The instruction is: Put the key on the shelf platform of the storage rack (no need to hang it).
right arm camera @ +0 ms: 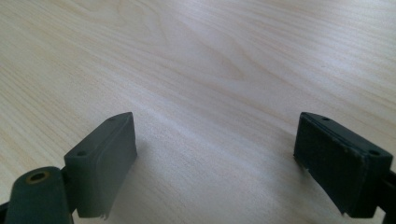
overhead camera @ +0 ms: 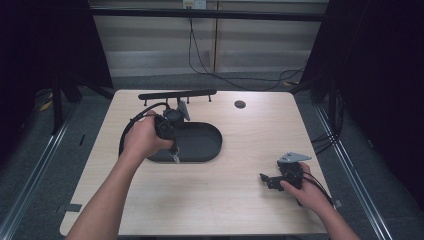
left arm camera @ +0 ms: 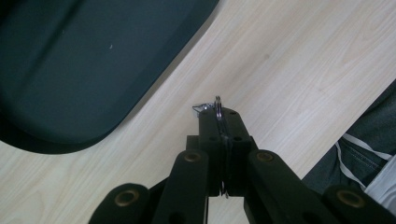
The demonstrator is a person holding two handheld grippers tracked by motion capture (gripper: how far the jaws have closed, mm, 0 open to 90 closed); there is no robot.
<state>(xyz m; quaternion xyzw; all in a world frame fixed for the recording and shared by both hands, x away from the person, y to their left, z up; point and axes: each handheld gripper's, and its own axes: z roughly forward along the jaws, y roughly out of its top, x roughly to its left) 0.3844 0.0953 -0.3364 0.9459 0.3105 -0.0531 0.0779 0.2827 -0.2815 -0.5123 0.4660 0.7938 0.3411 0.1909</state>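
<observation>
Tray (overhead camera: pixel 205 142) rim lies beside left gripper (left arm camera: pixel 218 114) clamping a metal ring (left arm camera: pixel 217 103)

Tray (overhead camera: pixel 200 142) on table (overhead camera: pixel 210 205), left of centre. Rack bar (overhead camera: pixel 177 94) behind tray, along far edge. Round hole cover (overhead camera: pixel 240 104) right of bar, well apart from tray. Left gripper (overhead camera: pixel 175 156) at tray's near rim, above table just beside tray (left arm camera: pixel 84 70), small metal ring (left arm camera: pixel 217 112) between its jaws. Right gripper (overhead camera: pixel 265 179) near right front of table, well apart from tray.
</observation>
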